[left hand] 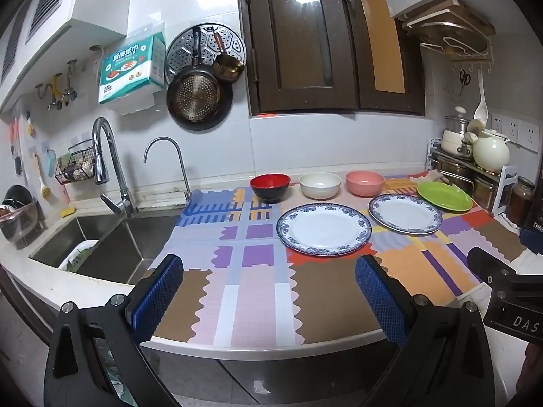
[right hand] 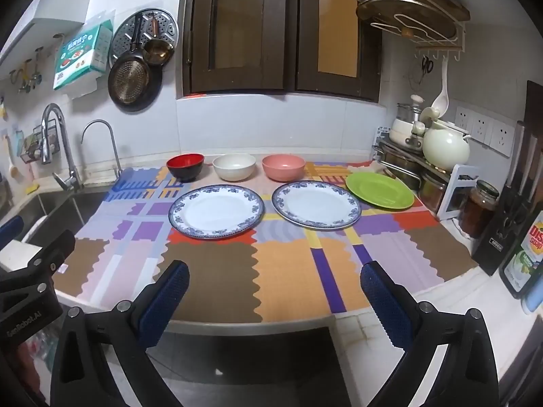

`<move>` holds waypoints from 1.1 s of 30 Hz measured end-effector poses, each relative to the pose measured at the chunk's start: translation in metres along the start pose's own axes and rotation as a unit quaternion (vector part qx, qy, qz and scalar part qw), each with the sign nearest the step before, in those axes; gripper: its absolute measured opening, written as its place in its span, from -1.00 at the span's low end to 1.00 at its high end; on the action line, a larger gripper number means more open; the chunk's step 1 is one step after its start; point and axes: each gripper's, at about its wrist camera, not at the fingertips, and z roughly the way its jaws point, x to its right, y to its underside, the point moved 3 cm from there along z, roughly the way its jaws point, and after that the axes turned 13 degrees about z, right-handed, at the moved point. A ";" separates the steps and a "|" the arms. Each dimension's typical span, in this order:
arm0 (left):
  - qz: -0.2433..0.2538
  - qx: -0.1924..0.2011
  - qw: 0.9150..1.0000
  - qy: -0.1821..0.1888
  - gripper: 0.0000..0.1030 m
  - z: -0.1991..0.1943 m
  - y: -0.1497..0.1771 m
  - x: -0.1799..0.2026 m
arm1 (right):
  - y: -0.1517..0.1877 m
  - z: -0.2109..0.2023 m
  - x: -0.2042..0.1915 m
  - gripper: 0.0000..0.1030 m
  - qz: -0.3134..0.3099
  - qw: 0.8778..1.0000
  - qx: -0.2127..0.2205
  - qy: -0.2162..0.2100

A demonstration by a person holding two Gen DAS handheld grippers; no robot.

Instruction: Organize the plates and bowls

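Kitchen counter with a colorful mat sits beside a sink. On the mat, three bowls stand in a back row: red bowl, white bowl, pink bowl. In front lie two blue-rimmed plates and a green plate. The left gripper and right gripper hang near the front edge, both wide apart, holding nothing.

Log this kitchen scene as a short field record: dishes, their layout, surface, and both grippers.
bowls: red bowl, white bowl, pink bowl, back row, apart
plates: left blue-rimmed plate, right blue-rimmed plate, green plate, front row, unstacked
surface: patterned mat
left gripper: open, empty
right gripper: open, empty
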 end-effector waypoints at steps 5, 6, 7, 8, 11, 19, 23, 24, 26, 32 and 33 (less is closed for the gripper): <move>-0.001 -0.001 1.000 -0.003 1.00 -0.002 0.001 -0.002 | 0.001 -0.002 0.001 0.99 -0.004 1.000 -0.002 -0.004; -0.002 0.000 1.000 -0.004 1.00 -0.002 0.003 -0.004 | 0.000 -0.002 0.001 0.99 -0.004 1.000 -0.003 -0.004; -0.002 0.000 1.000 -0.005 1.00 -0.003 0.003 -0.004 | 0.000 -0.002 0.000 0.99 -0.005 1.000 -0.003 -0.005; -0.002 -0.001 1.000 -0.006 1.00 -0.003 0.003 -0.004 | 0.000 -0.002 0.000 0.99 -0.006 1.000 -0.004 -0.005; -0.002 -0.002 1.000 -0.007 1.00 -0.003 0.004 -0.004 | 0.000 -0.002 -0.001 0.99 -0.007 1.000 -0.006 -0.008; -0.004 0.001 1.000 -0.016 1.00 -0.007 0.008 -0.005 | -0.001 -0.005 -0.002 0.99 -0.013 1.000 -0.001 -0.010; -0.004 0.002 1.000 -0.016 1.00 -0.008 0.008 -0.005 | 0.000 -0.005 -0.002 0.99 -0.013 1.000 -0.001 -0.009; -0.004 0.002 1.000 -0.016 1.00 -0.008 0.007 -0.005 | 0.000 -0.006 -0.002 0.99 -0.013 1.000 -0.001 -0.009; -0.003 0.002 1.000 -0.017 1.00 -0.008 0.008 -0.005 | 0.000 -0.006 -0.002 0.99 -0.013 1.000 0.000 -0.009; 0.000 0.002 1.000 -0.020 1.00 -0.010 0.007 -0.004 | 0.000 -0.006 -0.001 0.99 -0.012 1.000 0.000 -0.009; 0.000 0.002 1.000 -0.020 1.00 -0.010 0.006 -0.004 | 0.000 -0.007 0.000 0.99 -0.011 1.000 -0.001 -0.010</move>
